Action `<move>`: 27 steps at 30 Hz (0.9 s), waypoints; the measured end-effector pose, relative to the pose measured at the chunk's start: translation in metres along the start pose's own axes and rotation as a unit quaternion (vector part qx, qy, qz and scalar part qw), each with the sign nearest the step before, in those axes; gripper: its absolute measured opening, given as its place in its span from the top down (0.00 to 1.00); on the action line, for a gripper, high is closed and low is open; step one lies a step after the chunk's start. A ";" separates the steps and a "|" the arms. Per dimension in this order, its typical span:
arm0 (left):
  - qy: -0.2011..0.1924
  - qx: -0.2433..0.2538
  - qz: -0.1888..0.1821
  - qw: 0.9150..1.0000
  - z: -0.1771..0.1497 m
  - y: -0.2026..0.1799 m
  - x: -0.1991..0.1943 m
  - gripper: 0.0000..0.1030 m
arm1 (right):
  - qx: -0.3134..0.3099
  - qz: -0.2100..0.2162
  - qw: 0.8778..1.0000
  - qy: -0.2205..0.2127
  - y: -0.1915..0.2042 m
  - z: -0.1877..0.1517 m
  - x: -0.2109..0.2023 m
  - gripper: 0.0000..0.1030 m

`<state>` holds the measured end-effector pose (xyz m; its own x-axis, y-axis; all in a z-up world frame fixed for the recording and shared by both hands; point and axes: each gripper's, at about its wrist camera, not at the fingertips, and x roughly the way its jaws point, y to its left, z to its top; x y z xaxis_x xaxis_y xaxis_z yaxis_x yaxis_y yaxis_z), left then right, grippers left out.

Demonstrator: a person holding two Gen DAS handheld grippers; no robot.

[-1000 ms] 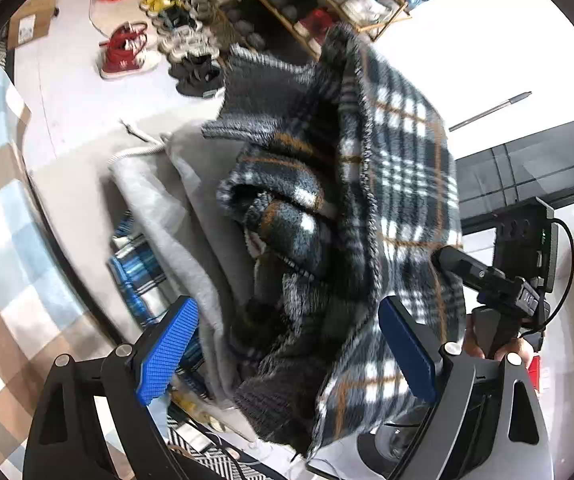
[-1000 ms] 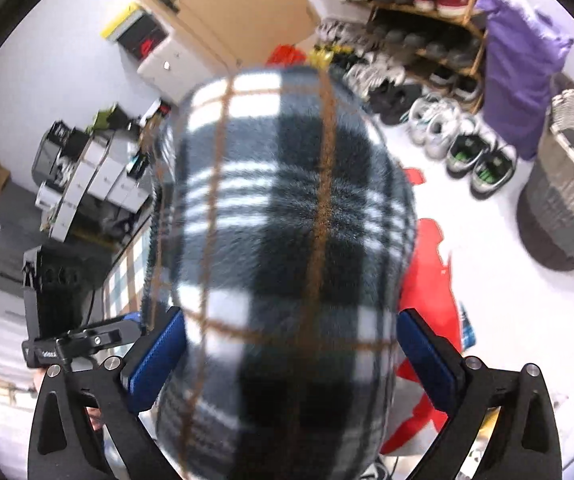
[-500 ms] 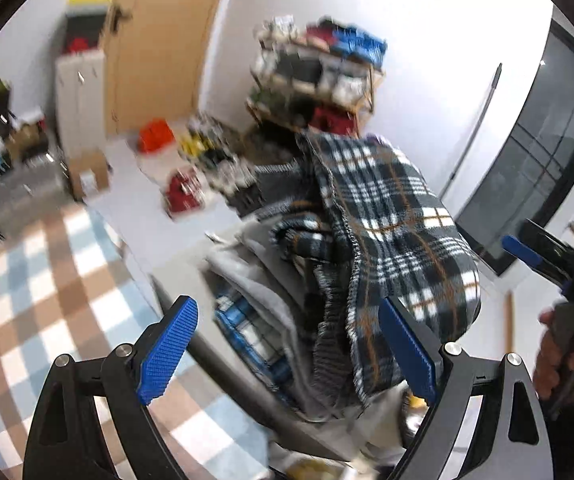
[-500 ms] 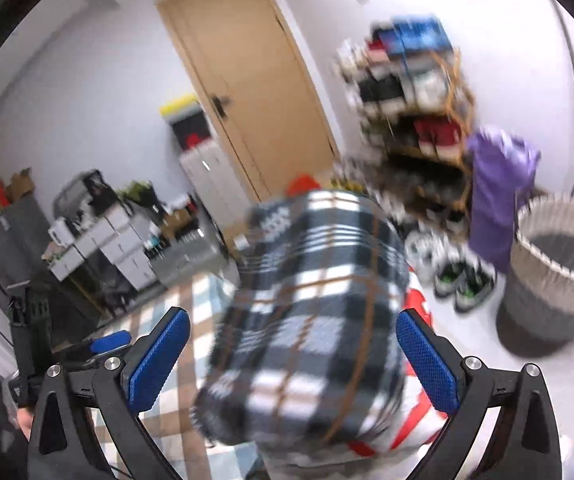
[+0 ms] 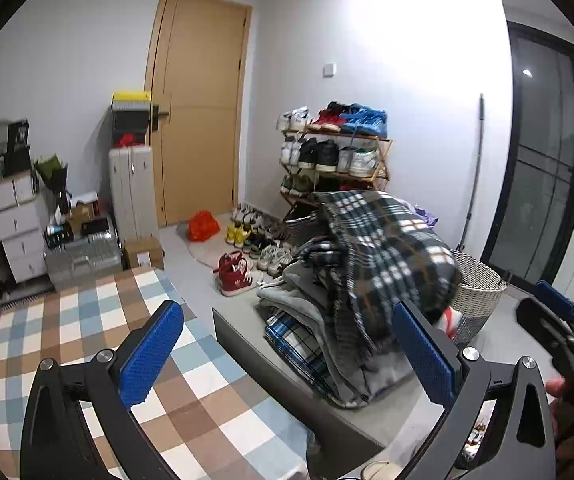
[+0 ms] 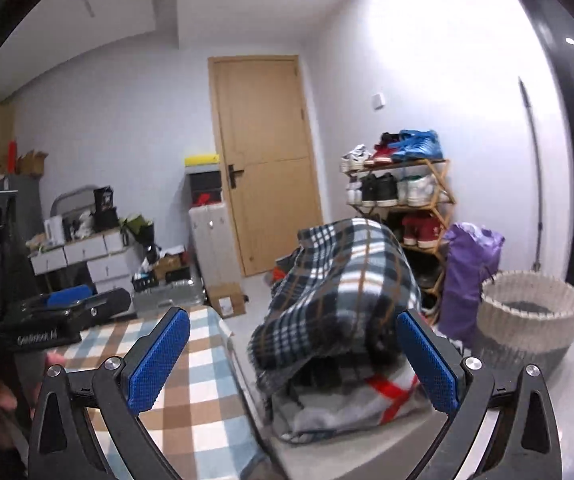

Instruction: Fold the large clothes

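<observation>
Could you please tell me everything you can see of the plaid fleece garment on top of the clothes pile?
The plaid fleece garment is a thick, fuzzy-looking piece checked in dark navy or black and white with thin orange-brown lines. It lies bunched and domed, not flat, as the top layer of a pile, draped over grey clothes and sagging down their front. Its edge looks fringed or rough. The pile sits on a grey surface beside the checkered cloth. Neither gripper touches it; it looks slightly blurred.

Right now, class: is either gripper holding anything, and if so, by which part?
Nothing is held. The left gripper is opening with nothing between its pads; the right gripper stands open. The plaid blanket lies on the clothes pile beyond them.
</observation>
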<state>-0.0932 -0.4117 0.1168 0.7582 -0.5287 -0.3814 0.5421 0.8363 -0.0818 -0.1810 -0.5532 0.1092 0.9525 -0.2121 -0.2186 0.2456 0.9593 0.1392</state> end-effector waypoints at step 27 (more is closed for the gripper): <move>-0.052 0.029 0.024 0.998 -0.027 -0.050 -0.017 0.01 | 0.009 -0.062 0.997 -0.045 0.011 -0.042 -0.086 0.00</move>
<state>-0.1426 -0.4410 0.1026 0.8160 -0.5024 -0.2861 0.5214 0.8532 -0.0111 -0.2677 -0.5166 0.0888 0.9268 -0.3454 -0.1472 0.3647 0.9213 0.1347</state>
